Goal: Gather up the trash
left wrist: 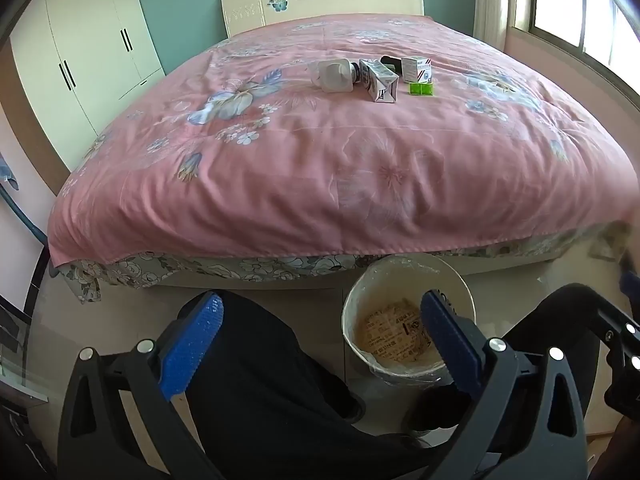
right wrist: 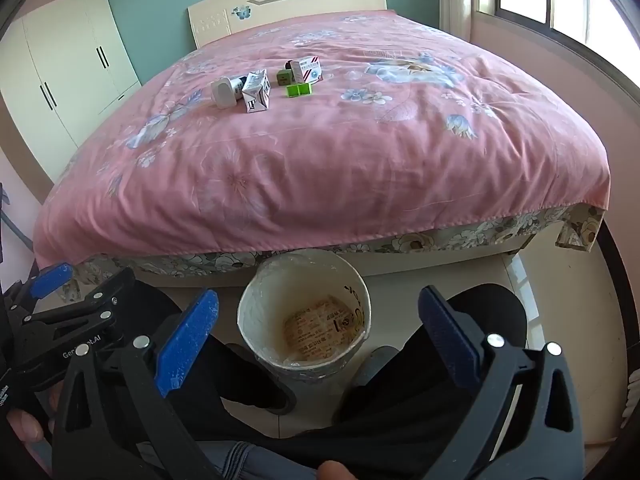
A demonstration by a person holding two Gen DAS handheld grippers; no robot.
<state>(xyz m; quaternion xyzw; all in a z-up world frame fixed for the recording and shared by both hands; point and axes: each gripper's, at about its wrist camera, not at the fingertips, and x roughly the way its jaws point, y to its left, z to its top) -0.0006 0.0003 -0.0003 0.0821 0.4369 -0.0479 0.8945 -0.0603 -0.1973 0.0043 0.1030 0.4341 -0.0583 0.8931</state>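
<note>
1. Your trash sits in a tight cluster well up the bed [left wrist: 320, 168], toward the headboard [left wrist: 320, 0]: a white bottle [left wrist: 332, 76], a crumpled carton [left wrist: 380, 82], a small white box [left wrist: 417, 69] and a green packet [left wrist: 421, 89].
2. The bottle lies on its side, its long axis running across the bed, its dark capped end touching the carton.
3. The carton lies tilted, its long axis running roughly toward you.
4. The box stands upright just behind the green packet.
5. A lined bin [right wrist: 304, 320] stands on the floor against the foot of the bed, between your legs.
6. Your left claw [left wrist: 320, 340] is spread wide and empty above the floor.
7. Your right claw [right wrist: 320, 336] is likewise spread, empty, framing the bin.
</note>
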